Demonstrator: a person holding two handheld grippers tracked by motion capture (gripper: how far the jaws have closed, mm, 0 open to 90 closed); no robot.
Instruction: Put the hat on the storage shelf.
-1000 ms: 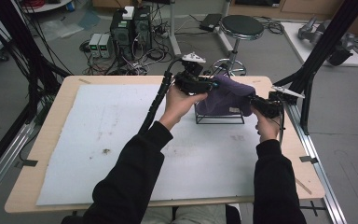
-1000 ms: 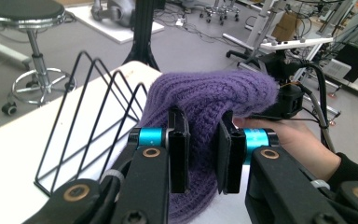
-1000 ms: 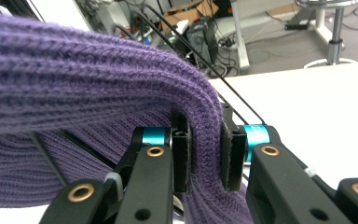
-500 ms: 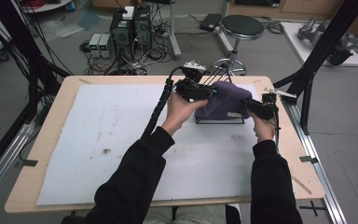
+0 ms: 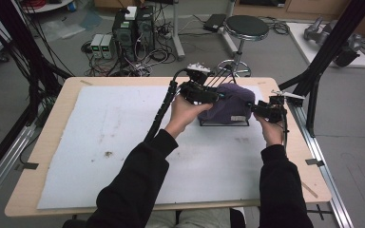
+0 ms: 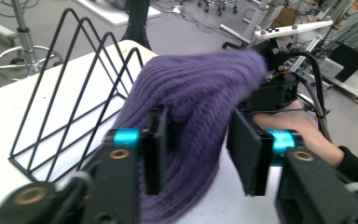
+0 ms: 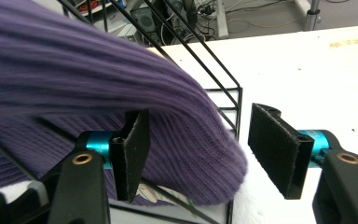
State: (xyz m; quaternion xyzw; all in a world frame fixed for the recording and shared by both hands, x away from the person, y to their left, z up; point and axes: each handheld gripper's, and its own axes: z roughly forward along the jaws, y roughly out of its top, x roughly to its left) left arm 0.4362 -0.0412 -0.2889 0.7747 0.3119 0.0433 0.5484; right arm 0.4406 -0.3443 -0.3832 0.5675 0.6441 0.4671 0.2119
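Note:
A purple knitted hat (image 5: 232, 105) lies draped over a black wire rack (image 5: 223, 123) at the table's far right. My left gripper (image 5: 218, 97) is at the hat's left end. In the left gripper view the hat (image 6: 191, 84) bulges between the jaws of the left gripper (image 6: 198, 149); they have just been opening, and the right-hand pad (image 6: 247, 154) stands off the knit. My right gripper (image 5: 257, 110) is at the hat's right edge. In the right gripper view its jaws (image 7: 203, 149) have also just been opening, and the hat's hem (image 7: 205, 158) hangs loose between them.
The rack's triangular wires (image 6: 70, 70) rise to the left of the hat. A white foam mat (image 5: 123, 137) covers most of the wooden table (image 5: 66, 99). A black frame post (image 5: 313, 90) stands just off the table's right edge.
Both grippers' jaws were shut on the hat's two ends and now stand apart. The hat has settled lower on the wire rack. The hands have barely shifted.

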